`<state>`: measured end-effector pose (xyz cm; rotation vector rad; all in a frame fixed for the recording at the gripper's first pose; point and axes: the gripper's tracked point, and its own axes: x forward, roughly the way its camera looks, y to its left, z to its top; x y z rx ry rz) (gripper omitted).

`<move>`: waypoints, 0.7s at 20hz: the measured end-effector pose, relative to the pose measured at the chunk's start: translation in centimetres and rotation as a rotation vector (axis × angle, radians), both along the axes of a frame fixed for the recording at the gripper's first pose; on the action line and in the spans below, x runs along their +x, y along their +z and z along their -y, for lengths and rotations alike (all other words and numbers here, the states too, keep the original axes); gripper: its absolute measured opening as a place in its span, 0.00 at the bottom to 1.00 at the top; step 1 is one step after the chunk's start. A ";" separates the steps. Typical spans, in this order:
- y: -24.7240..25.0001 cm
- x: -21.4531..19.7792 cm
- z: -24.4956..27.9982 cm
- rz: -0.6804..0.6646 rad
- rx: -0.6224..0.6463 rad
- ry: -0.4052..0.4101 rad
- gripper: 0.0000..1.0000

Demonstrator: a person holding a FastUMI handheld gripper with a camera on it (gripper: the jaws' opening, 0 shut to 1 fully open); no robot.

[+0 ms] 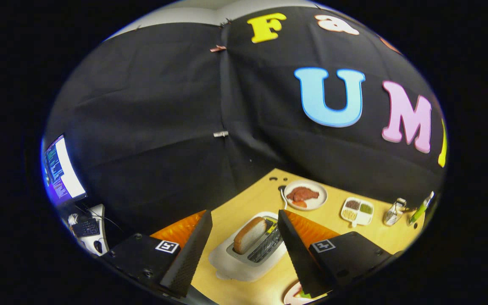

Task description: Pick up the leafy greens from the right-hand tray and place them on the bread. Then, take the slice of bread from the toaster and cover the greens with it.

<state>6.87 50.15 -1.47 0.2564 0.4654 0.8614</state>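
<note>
We read the step in hand as fetching the slice of bread (250, 234) from the toaster (244, 254). The gripper (244, 245) hangs above the bench (244, 203) with its jaws spread wide and empty. The toaster sits between and just below the fingers, and the slice stands tilted in the slot nearer the left finger. At the foot of the right finger a plate (291, 295) peeks out with a scrap of green on it, which we judge to be the greens already laid down, though most of it is hidden. Beyond the jaws lie a plate of meat (306, 195), a divided tray (357, 210) and a small wire rack (393, 213). To do this well, we centre the slice between the fingers, descend along the slot line, close on its flat faces near the top crust, squeeze lightly and lift straight up so it clears the slot without dragging the toaster.
</note>
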 end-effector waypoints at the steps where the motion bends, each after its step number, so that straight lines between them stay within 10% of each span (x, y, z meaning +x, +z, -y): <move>1: -1.6 0.7 -1.0 -0.040 -0.025 -0.009 0.97; 9: -9.0 2.5 -5.7 -0.245 -0.113 -0.047 0.82; 11: -10.2 2.8 -5.3 -0.242 -0.149 -0.066 0.71; 14: -10.7 2.1 -5.3 -0.292 -0.125 -0.071 0.26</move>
